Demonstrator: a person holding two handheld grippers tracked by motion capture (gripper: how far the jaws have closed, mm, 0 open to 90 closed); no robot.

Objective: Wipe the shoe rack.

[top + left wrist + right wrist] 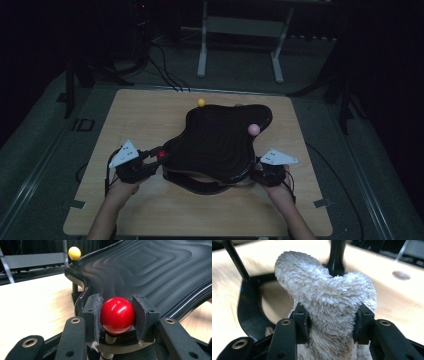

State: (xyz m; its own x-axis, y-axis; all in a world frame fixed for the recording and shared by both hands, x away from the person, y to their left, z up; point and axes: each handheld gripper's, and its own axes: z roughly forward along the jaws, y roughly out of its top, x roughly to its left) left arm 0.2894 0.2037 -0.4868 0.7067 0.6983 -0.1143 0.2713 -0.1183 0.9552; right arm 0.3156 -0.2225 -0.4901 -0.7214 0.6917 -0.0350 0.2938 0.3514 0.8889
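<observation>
- Left gripper (pixel 117 317) at the high view's lower left, pads clamped on the red ball knob (pixel 117 315) at the black wavy tray's (pixel 220 140) left corner
- Right gripper (pixel 332 322) at lower right, jaws narrow around a bunched white fluffy towel (pixel 329 300), pads touching its sides
- Tray sits mid-frame on the wooden table (pixel 145 120); yellow knob (pixel 201 102) at top, pink knob (pixel 254 129) at right

The counter (pixel 145 120) is a light wooden board with rounded corners, set on a grey floor (pixel 45 130). A black wavy-ridged tray (pixel 220 142) stands on its frame at the counter's middle. A grey fluffy cloth (pixel 329 297) lies on the counter by the tray's near right edge.
</observation>
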